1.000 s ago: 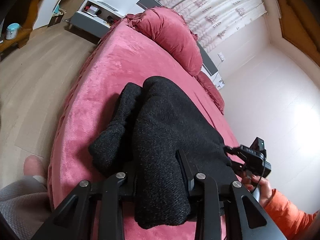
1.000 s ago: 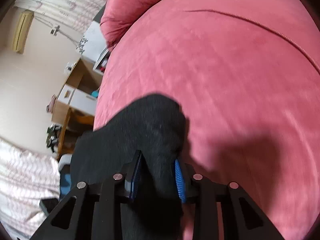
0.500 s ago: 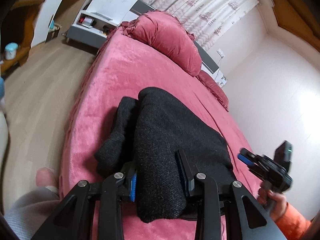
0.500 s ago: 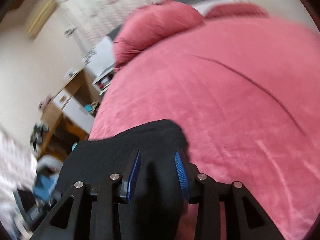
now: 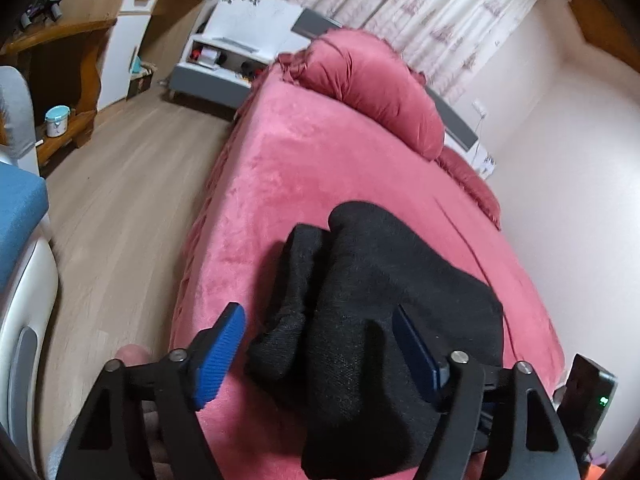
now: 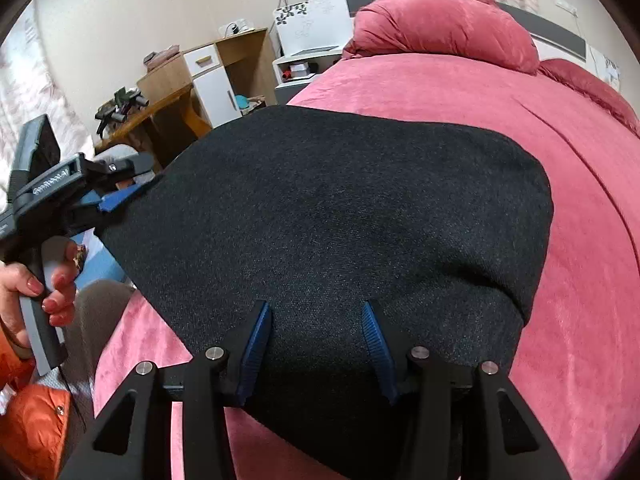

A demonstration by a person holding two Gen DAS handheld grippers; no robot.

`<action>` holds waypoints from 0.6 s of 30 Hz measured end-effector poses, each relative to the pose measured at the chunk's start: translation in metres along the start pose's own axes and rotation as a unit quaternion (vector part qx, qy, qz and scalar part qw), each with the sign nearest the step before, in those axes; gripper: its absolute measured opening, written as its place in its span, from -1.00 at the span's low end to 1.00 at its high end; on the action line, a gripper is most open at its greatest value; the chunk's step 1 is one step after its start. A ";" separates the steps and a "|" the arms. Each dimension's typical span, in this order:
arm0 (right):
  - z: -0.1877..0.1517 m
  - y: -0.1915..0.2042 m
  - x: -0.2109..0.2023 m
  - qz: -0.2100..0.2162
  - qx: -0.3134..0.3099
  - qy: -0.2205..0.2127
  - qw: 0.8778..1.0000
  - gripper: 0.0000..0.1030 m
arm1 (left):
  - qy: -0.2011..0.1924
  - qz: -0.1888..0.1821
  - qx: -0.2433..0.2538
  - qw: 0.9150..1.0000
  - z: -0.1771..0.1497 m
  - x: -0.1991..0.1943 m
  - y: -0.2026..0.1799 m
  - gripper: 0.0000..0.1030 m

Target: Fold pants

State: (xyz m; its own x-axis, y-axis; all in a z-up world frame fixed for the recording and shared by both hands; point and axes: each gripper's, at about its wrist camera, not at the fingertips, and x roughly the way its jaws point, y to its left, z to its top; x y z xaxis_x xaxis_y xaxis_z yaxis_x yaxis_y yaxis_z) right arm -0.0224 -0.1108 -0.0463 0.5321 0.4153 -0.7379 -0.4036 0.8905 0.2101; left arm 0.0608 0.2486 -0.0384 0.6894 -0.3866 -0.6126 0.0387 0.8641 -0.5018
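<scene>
The black knit pants [image 5: 384, 304] lie folded in a thick stack on the red bed [image 5: 304, 176], near its front edge; they fill the middle of the right wrist view [image 6: 340, 216]. My left gripper [image 5: 320, 340] is open, its blue pads spread on either side of the stack's near end, holding nothing. My right gripper [image 6: 316, 344] is open too, its fingers just over the near edge of the pants without pinching them. The left gripper also shows at the left of the right wrist view [image 6: 120, 196].
A red pillow [image 5: 372, 88] lies at the head of the bed. Wooden floor [image 5: 120, 200], a wooden desk [image 5: 52, 64] and a white nightstand [image 5: 224, 60] are to the left. A blue and white chair [image 5: 20, 240] stands close at the left.
Both grippers have opened and let go of the pants, which now rest folded on the bed. The right gripper has swung round to face the headboard.
</scene>
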 end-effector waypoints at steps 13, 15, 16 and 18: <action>0.000 -0.020 -0.033 -0.030 0.074 -0.046 0.996 -0.05 | 0.050 0.030 0.053 0.997 -0.019 0.031 -0.014 0.81; -0.005 -0.029 -0.023 -0.031 0.088 -0.024 0.995 -0.05 | 0.057 0.027 0.047 0.997 -0.022 0.036 -0.013 0.83; -0.006 -0.031 -0.022 -0.028 0.094 -0.024 0.995 -0.05 | 0.059 0.025 0.045 0.997 -0.024 0.037 -0.013 0.84; -0.008 -0.032 -0.023 -0.028 0.102 -0.034 0.994 -0.03 | 0.061 0.024 0.042 0.997 -0.027 0.039 -0.012 0.87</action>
State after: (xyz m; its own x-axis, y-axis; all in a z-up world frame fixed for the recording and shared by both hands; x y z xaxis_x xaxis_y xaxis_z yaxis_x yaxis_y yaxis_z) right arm -0.0277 -0.1498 -0.0411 0.6008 0.3693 -0.7090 -0.2155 0.9289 0.3012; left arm 0.0678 0.2142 -0.0730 0.5988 -0.3753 -0.7075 0.0714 0.9049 -0.4195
